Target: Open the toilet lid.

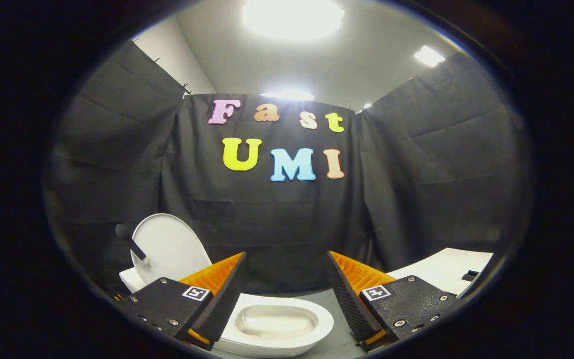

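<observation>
Standing raised at the far left, the toilet lid [170, 247] leans back toward the black cloth wall [277, 219], its pale underside facing the camera. A short dark handle or knob [128, 240] sticks out from the lid's left edge; what it is fixed to is hard to make out. Just below the lid a white corner of the tank or base [130, 279] shows, cut off by the left finger's black block.

The gripper [287, 294] hangs above the bowl with its jaws spread wide and nothing between them. The left finger [217, 299], orange-backed with a black ribbed pad, covers the near-left part of the toilet bowl [279, 324], so the hinge where lid meets seat is hidden. Between the two fingers the open bowl lies in plain sight, white rim around a shallow basin, its nearest edge lost in the dark at the bottom.

Grey floor [339, 339] shows as a narrow strip between the bowl and the right finger [349, 294]. Beyond the right finger a white surface [446, 269] stretches away to the right, with a small dark object [470, 275] on it too small to identify. Overhead, bright ceiling lights [292, 17] wash out the detail around them.
</observation>
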